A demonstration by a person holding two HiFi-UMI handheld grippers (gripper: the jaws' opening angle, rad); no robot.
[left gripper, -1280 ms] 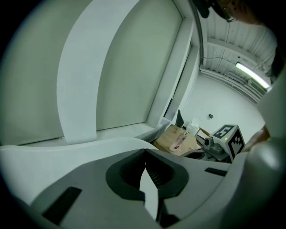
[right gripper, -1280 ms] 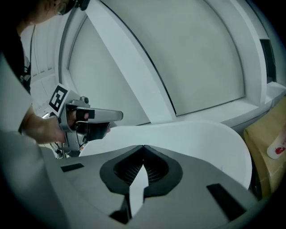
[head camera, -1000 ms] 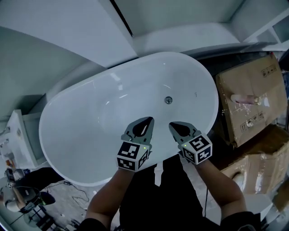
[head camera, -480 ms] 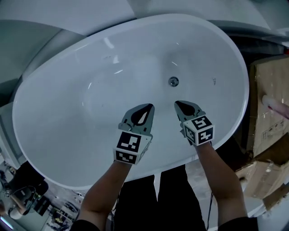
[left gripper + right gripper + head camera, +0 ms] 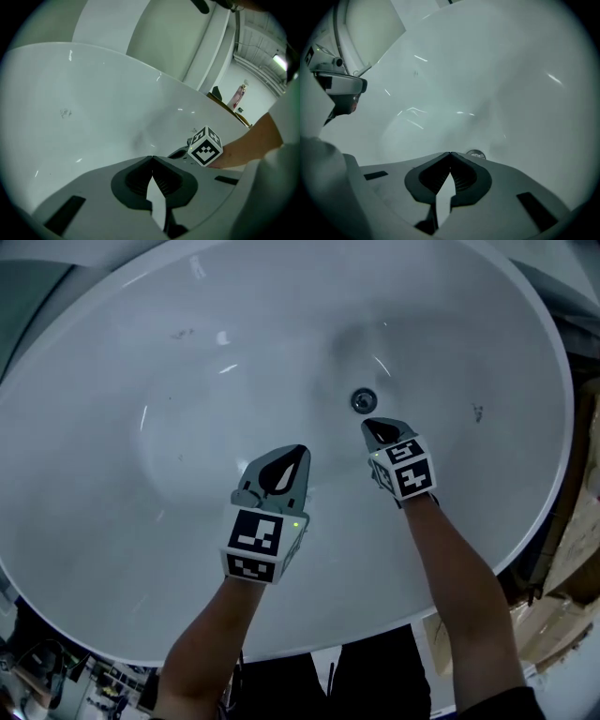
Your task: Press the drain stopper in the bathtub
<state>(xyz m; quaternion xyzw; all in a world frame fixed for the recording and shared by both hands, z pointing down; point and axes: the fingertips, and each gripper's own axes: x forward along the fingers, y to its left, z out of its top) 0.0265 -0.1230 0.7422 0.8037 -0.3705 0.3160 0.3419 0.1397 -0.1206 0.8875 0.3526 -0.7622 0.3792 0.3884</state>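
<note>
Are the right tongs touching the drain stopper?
Apart. The head view shows a strip of white tub between the closed tips of the right tongs and the drain stopper.

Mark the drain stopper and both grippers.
drain stopper [image 5: 363, 400], head view, centre of its metal cap.
right gripper [image 5: 369, 426], head view, tip of its shut jaws.
left gripper [image 5: 301, 450], head view, tip of its shut jaws.

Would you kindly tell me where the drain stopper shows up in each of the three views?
Head view: the drain stopper is right of centre in the upper half, just beyond the right gripper.
Right gripper view: low, slightly right of centre, just past that gripper's tip.
Left gripper view: not visible.
Shared landmark: the right gripper, whose marker cube shows at lower right in the left gripper view.
</note>
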